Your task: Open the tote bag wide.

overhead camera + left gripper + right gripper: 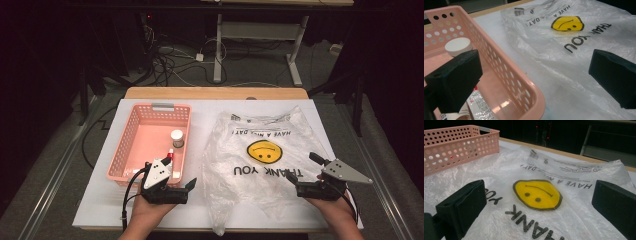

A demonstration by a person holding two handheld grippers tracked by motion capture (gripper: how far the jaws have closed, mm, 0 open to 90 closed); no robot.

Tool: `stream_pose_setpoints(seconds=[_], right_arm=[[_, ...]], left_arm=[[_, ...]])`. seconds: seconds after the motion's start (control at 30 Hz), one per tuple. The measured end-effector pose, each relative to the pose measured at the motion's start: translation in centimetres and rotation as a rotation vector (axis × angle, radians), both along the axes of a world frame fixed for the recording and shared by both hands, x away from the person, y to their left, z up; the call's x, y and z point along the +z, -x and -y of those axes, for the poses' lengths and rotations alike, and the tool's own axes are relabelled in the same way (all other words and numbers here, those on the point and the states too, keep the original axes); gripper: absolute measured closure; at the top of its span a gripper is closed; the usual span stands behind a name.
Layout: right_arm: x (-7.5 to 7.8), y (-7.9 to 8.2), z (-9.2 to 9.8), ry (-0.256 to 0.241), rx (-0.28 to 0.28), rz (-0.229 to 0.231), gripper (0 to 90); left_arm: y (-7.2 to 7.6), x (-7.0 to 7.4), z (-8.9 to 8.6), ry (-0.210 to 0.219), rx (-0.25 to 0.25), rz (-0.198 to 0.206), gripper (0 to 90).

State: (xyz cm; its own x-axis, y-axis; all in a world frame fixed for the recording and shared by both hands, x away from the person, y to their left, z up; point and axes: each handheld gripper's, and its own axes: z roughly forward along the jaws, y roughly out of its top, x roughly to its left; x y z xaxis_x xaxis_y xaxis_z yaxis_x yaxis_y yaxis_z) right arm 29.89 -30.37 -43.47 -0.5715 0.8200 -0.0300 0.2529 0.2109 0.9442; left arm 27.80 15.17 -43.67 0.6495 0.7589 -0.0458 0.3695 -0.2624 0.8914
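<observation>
Two grippers are held low at the table's near edge, both with jaws spread apart and nothing between them. The left gripper [170, 187] is poised beside one pink basket [131, 131], where one white-capped bottle [177, 138] and one foil packet [477, 105] lie. The right gripper [300, 170] is set over one plastic bag [260, 165], spread flat beside the basket.

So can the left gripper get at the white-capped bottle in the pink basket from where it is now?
Probably yes. The left gripper is open at the pink basket's near right corner, the basket is open-topped, and nothing covers the white-capped bottle. It would need to lift over the rim.
</observation>
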Motion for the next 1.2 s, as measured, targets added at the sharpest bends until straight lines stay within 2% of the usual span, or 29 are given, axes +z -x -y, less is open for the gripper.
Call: stream_pose_setpoints(seconds=[0.33, 0.47, 0.63, 0.73, 0.83, 0.93, 1.03, 1.2], right_arm=[[0.3, 0.2, 0.6, -0.002, -0.006, 0.002, 0.3], [0.7, 0.3, 1.2, 0.011, -0.023, -0.001, 1.8], [1.1, 0.4, 3.1, 0.017, -0.09, -0.022, 6.5], [1.1, 0.4, 4.8, 0.047, -0.138, -0.036, 11.4], [0.8, 0.6, 6.6, 0.072, -0.192, -0.068, 15.7], [0.3, 0.8, 8.4, 0.061, -0.236, -0.114, 20.0], [-0.5, 1.3, 10.0, 0.082, -0.269, -0.165, 24.2], [-1.3, 2.6, 11.8, 0.056, -0.3, -0.216, 34.3]], left_arm=[[0.0, 0.2, 0.6, -0.001, -0.019, 0.003, 0.0], [-0.1, 0.3, 0.7, 0.002, -0.027, -0.001, 0.0], [-0.1, 0.4, 0.6, 0.012, -0.027, -0.001, 0.0], [-0.2, 0.5, 0.6, 0.014, -0.029, -0.003, 0.0], [-0.2, 0.5, 0.7, 0.013, -0.029, -0.005, 0.0], [-0.2, 0.6, 0.6, 0.017, -0.029, -0.002, 0.0], [-0.3, 0.6, 0.6, 0.015, -0.03, -0.004, 0.0], [-0.4, 0.5, 0.8, 0.011, -0.034, -0.012, 0.0]])
